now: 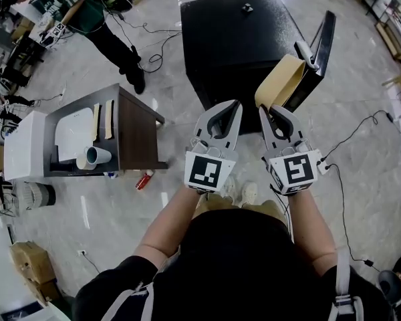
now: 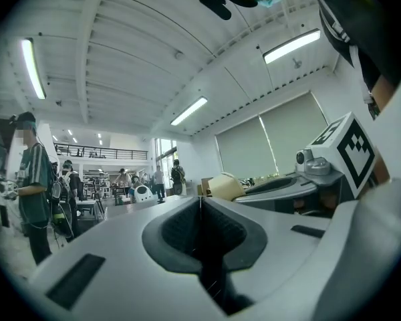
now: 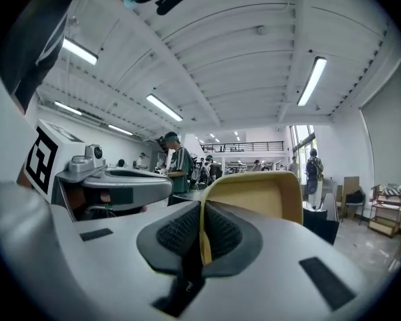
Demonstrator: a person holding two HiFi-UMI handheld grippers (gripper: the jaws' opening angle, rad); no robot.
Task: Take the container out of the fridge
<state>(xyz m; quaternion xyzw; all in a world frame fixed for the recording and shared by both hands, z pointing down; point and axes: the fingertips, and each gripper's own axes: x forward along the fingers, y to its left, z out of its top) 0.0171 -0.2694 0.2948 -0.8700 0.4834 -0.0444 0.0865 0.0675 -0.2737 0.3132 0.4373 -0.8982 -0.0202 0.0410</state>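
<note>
The left gripper is closed with nothing between its jaws and hangs idle beside its partner. The right gripper is clamped on the rim of the tan container, which it holds up in front of the black fridge, clear of the open door. The removal looks essentially done. What probably remains is setting the container down and perhaps closing the door.
</note>
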